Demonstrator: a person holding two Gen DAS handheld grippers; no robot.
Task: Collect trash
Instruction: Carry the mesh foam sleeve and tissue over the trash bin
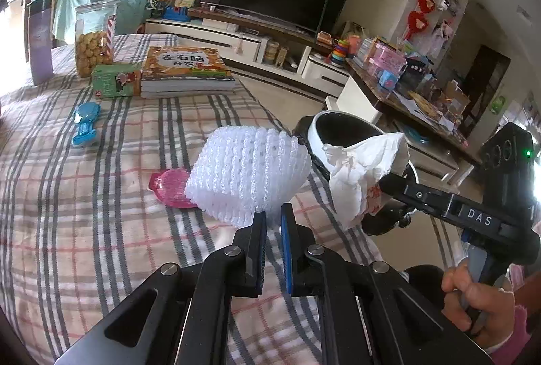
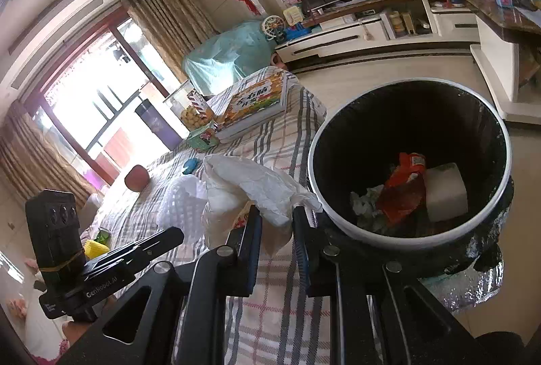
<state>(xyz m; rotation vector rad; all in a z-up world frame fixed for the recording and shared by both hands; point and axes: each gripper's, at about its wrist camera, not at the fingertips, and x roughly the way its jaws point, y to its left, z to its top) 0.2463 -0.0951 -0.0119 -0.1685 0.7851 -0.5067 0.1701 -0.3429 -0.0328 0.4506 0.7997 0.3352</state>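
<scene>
The foam net (image 1: 250, 175), a white mesh sleeve, stands at the centre of the left wrist view, its lower edge pinched between blue pads. The tissue (image 2: 250, 192), white, crumpled paper with a red print near its lower edge, fills the middle of the right wrist view, clamped at its lower part. The bin (image 2: 410, 159), round with a white rim and black liner, sits at right centre, holding an orange wrapper (image 2: 404, 186), a white foam block (image 2: 446, 192) and crumpled scraps.
</scene>
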